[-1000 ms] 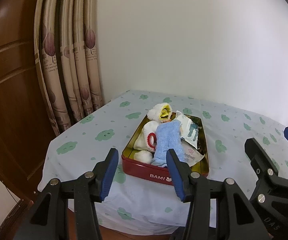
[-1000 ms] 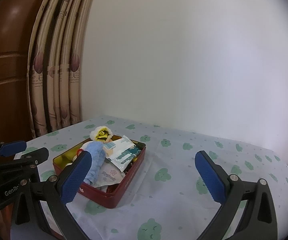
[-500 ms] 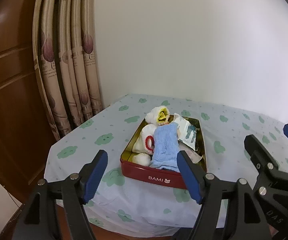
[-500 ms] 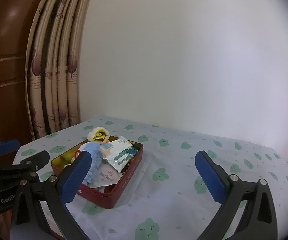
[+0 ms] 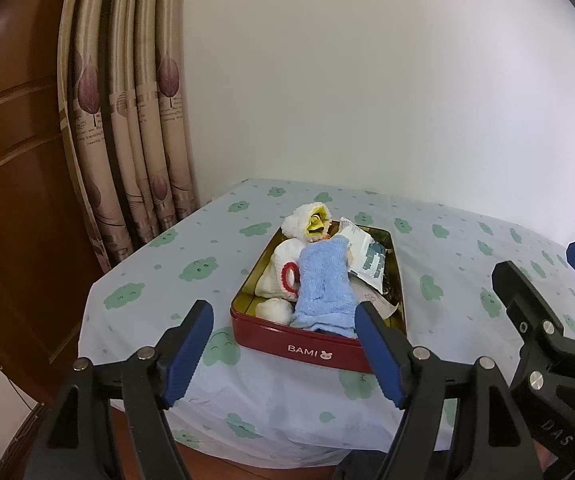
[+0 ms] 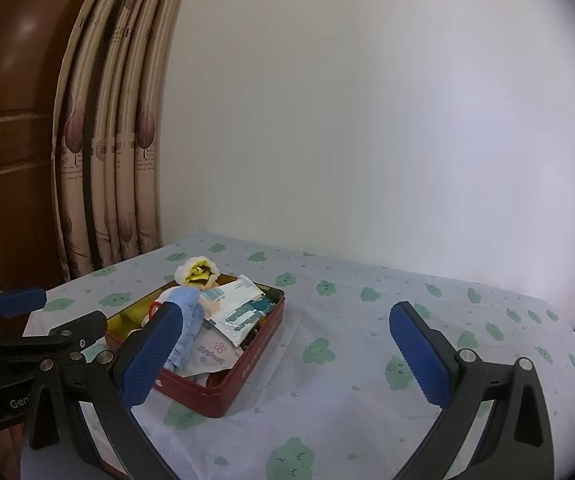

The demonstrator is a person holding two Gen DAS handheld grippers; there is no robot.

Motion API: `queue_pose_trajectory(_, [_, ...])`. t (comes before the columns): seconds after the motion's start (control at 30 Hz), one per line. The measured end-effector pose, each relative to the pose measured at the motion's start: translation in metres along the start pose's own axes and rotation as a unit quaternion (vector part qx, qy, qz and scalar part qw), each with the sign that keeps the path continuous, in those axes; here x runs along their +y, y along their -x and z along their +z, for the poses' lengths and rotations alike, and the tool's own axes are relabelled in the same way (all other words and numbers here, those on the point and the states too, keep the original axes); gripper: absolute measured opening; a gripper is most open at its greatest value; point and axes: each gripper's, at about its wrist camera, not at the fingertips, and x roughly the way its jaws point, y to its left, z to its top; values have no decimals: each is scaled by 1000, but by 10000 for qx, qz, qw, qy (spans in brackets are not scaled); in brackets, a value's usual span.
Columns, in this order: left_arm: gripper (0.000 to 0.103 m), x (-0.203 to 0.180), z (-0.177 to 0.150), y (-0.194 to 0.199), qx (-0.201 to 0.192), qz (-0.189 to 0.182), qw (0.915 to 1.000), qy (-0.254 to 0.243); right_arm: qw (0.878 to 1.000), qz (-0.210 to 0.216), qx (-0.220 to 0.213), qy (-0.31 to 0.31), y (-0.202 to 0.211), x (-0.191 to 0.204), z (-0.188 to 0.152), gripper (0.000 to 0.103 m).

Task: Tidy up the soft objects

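A red tin (image 5: 315, 350) marked BAMI stands on the cloud-print tablecloth (image 5: 159, 280). It holds a blue towel (image 5: 323, 284), a white cloth with a red ring (image 5: 283, 272), a white-and-yellow plush (image 5: 311, 222) at its far end, and flat packets (image 5: 367, 256). My left gripper (image 5: 282, 309) hovers short of the tin's near wall, its jaws opening with nothing between them. My right gripper (image 6: 285, 308) is open wide and empty, to the right of the tin (image 6: 247, 372). The right wrist view also shows the towel (image 6: 189, 312) and the plush (image 6: 197, 274).
A patterned curtain (image 5: 139, 120) and a brown wooden door (image 5: 15, 184) stand left of the table. A white wall (image 5: 367, 80) backs it. The table's near edge (image 5: 267, 440) drops off below my left gripper. Bare cloth (image 6: 447, 320) lies right of the tin.
My left gripper's jaws have spread from about half apart to wide apart. The right gripper and the tin's contents look the same.
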Motion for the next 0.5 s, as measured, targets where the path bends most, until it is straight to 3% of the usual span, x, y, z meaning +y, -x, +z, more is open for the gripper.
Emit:
queue_pose_trajectory(0.3, [81,1,0,0,4,56,10000,19,10000,-16,-5,3,0,-2,1,103])
queue_pose_trajectory(0.37, [88,4,-2,1,-38,129,9998,114,10000,-20,-17,15,1,-3,0,103])
queue_pose_trajectory(0.5, [89,9,-5,-1,-42,-133,9995,281,10000,-11,15,-23,1,-5,0,103])
